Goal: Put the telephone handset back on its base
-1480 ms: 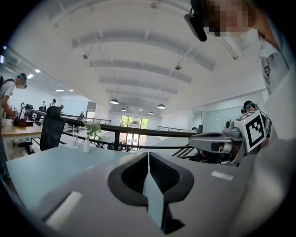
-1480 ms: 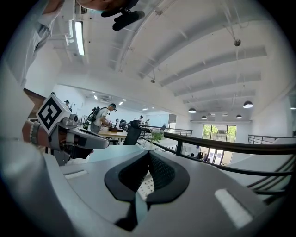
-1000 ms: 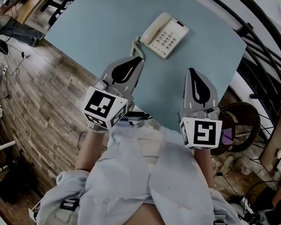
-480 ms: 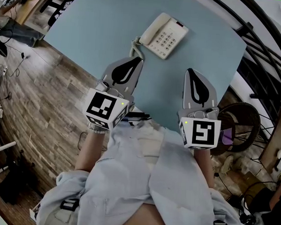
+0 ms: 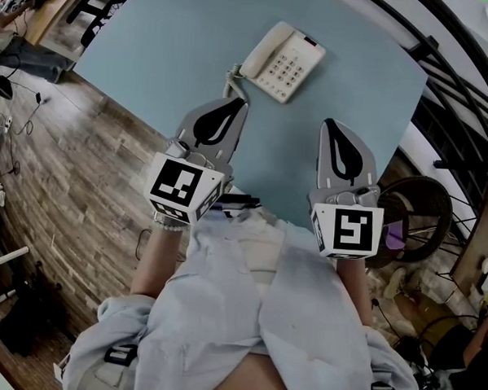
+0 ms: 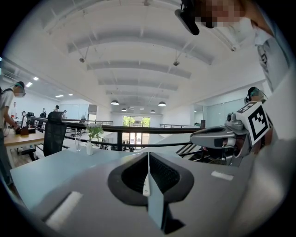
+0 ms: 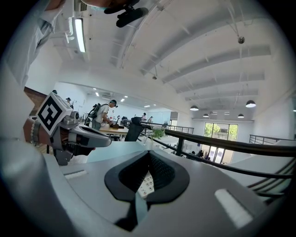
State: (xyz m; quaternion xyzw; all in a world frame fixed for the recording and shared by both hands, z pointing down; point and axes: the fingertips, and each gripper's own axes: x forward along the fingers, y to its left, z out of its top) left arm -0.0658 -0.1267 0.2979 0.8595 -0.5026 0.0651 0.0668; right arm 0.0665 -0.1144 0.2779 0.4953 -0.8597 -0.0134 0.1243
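Lying toward the far side of the pale blue worktop (image 5: 154,47), the cream telephone (image 5: 285,63) sits well ahead of both grippers and touches neither. Its handset (image 5: 261,48) runs along the left side of the base and, as far as the head view shows, rests on the base. The coiled cord (image 5: 232,82) hangs off the near left corner.

The left gripper (image 5: 235,106) is held over the near part of the worktop. Its tip points toward the cord end of the telephone, near it but apart. In the left gripper view its jaws are pressed together along one seam with nothing between them (image 6: 148,156); only a sliver of the pale telephone shows through the dark opening behind the tips.

The right gripper (image 5: 332,125) is level with the left one and well to its right, with the telephone off ahead and to its left. Its jaws are also closed tip to tip and empty (image 7: 149,153), and the telephone's keypad (image 7: 147,183) shows through the opening beyond them.
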